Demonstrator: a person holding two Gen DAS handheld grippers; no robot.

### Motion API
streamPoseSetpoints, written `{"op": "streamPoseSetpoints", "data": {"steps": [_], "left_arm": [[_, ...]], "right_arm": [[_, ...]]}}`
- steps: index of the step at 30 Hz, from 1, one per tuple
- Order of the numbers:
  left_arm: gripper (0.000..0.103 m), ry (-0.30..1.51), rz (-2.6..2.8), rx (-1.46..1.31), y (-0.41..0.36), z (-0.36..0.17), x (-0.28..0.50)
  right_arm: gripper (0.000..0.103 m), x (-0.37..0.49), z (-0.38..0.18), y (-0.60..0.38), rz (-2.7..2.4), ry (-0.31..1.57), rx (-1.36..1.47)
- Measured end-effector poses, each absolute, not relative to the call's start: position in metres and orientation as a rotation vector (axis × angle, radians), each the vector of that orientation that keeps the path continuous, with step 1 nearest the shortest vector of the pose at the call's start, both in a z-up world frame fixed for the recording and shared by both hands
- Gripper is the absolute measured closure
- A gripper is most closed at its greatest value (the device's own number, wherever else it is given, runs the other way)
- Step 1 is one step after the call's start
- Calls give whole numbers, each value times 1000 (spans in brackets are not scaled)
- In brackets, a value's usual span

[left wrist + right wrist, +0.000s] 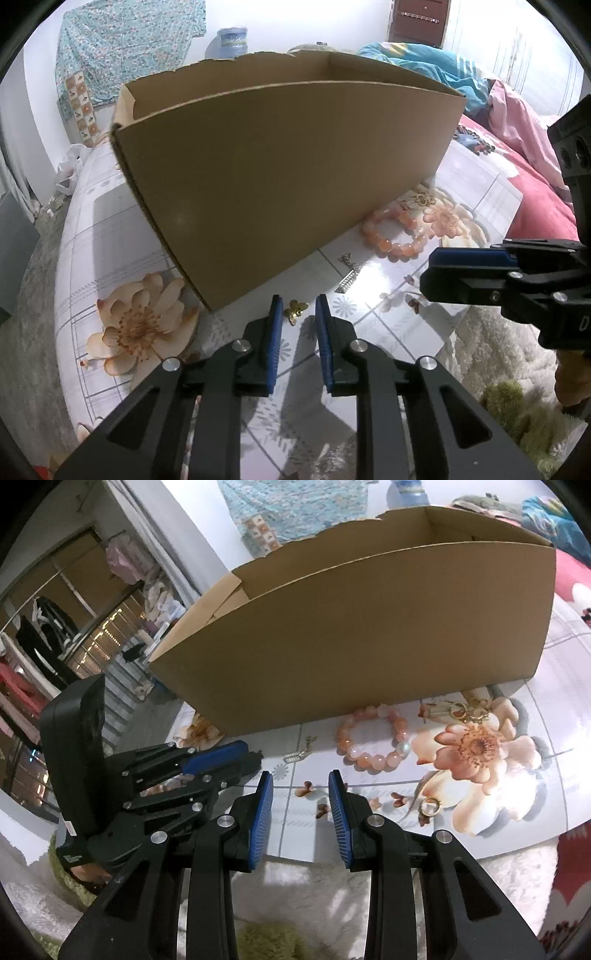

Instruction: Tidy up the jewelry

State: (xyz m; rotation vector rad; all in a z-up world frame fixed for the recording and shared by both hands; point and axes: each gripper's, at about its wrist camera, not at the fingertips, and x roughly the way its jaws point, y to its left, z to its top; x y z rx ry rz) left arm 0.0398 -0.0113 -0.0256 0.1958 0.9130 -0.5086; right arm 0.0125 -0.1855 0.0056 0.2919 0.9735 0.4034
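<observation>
Left gripper (298, 308), black with blue pads, jaws parted and empty, is low over the floral tiled cloth (110, 206). Small gold butterfly-shaped charm (295, 309) lies on the cloth directly ahead, just past the fingertips and centred between them, beside the near corner of the open brown cardboard box (280, 173). Right gripper (301, 797) is likewise released and empty, and farther from the charm. Judgement: left is better placed; a short straight advance brackets it.
</observation>
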Motion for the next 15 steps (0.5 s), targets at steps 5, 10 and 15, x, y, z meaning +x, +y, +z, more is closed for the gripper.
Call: {"op": "streamPoseSetpoints", "data": {"steps": [5,10,15], "left_arm": [[85,903,-468,215,-17,-28,40],[86,885,-420,219,-22,-29,39],[91,876,-402,231,-24,-30,37]], "right_arm": [[73,12,3,-185,404,982,292],[73,14,4,-185,403,979,290],[73,14,4,-185,400,978,295]]}}
